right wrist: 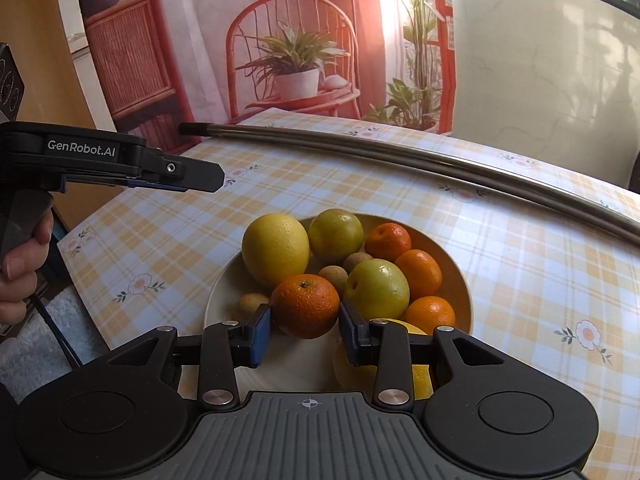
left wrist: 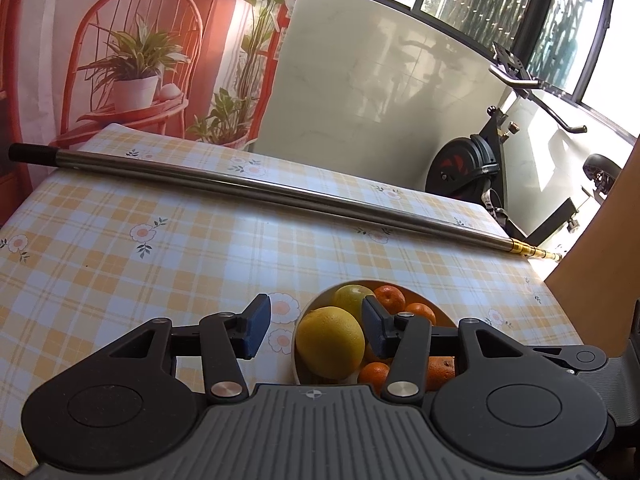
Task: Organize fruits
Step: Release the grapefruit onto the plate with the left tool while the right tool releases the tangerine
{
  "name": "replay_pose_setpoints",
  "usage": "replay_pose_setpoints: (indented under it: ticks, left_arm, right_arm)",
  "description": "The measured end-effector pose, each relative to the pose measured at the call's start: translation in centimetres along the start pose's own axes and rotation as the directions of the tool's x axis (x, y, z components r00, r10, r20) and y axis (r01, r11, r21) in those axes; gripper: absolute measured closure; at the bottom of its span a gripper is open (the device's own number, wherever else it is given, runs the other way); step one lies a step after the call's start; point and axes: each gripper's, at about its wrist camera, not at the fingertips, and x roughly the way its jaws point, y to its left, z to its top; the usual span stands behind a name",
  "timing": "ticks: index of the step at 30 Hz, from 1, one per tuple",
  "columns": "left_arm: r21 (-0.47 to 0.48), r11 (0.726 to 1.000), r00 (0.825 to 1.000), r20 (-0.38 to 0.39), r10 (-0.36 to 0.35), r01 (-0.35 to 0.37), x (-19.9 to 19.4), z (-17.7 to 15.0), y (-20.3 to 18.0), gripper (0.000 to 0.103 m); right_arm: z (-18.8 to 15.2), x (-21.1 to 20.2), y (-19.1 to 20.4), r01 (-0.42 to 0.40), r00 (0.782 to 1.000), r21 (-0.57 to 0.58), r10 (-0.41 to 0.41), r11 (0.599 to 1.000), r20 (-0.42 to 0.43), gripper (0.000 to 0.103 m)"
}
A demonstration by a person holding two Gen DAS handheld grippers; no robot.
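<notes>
1. My right fingers (right wrist: 305, 332) stand wide apart on either side of the orange (right wrist: 306, 306) at the near side of the bowl (right wrist: 460, 280). I cannot tell whether the blue pads are touching its skin yet, so I don't count it as held.
2. My left fingers (left wrist: 316, 326) are spread wide too and hold nothing. They hover above the bowl's left edge, with the big yellow fruit (left wrist: 330, 342) showing in the gap between them.
3. I judge the orange firm and of middling weight. Its pebbled peel should give my pads some bite, but it is round and could roll or pop out if I squeeze off-centre. I would close across its widest middle, level, with moderate force, since too hard a pinch could bruise it.
4. The big yellow fruit looks the heaviest and may be too broad for an easy hold.
5. The bowl is pale and shallow and sits on the table (right wrist: 540, 280), which is covered in a yellow plaid cloth with small flowers.
6. In the bowl I see two yellow-green round fruits (right wrist: 378, 288), several small tangerines (right wrist: 418, 272) along the right side and a few little brown fruits (right wrist: 333, 276) tucked between the bigger ones. Another yellow fruit is partly hidden under my right fingers.
7. The fruits lie touching one another, so lifting the orange may make its neighbours shift.
8. A long metal pole (left wrist: 260, 188) lies across the far part of the table, well apart from the bowl.
</notes>
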Motion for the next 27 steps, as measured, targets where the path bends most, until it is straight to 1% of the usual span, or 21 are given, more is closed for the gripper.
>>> replay_pose_setpoints:
  ticks: [2, 10, 13, 15, 21, 27]
  left_arm:
    - [0.001, 1.0, 1.0, 0.0, 0.0, 0.0, 0.0, 0.0, 0.0, 0.05]
    - [0.002, 1.0, 1.0, 0.0, 0.001, -0.001, -0.1, -0.1, 0.0, 0.05]
    - [0.003, 1.0, 1.0, 0.003, 0.006, -0.006, -0.1, -0.2, 0.1, 0.045]
    - [0.005, 1.0, 1.0, 0.006, 0.01, -0.01, -0.3, -0.2, 0.1, 0.044]
    - [0.0, 1.0, 1.0, 0.017, 0.017, -0.017, -0.7, 0.0, 0.0, 0.042]
    - [0.015, 1.0, 1.0, 0.021, 0.017, -0.017, -1.1, -0.1, -0.6, 0.03]
  right_arm:
    - [0.0, -0.1, 0.2, 0.016, 1.0, -0.016, -0.016, 1.0, 0.002, 0.07]
    - [0.0, -0.4, 0.0, 0.04, 0.999, -0.013, -0.04, 0.999, 0.024, 0.069]
    - [0.0, -0.5, -0.1, 0.046, 0.999, -0.013, -0.046, 0.999, 0.029, 0.069]
    - [0.0, -0.7, -0.1, 0.057, 0.998, -0.016, -0.057, 0.998, 0.036, 0.068]
    - [0.4, -1.2, -0.7, 0.093, 0.994, 0.009, -0.094, 0.996, 0.063, 0.062]
    - [0.6, -2.3, -1.6, 0.125, 0.987, 0.049, -0.129, 0.991, 0.098, 0.046]
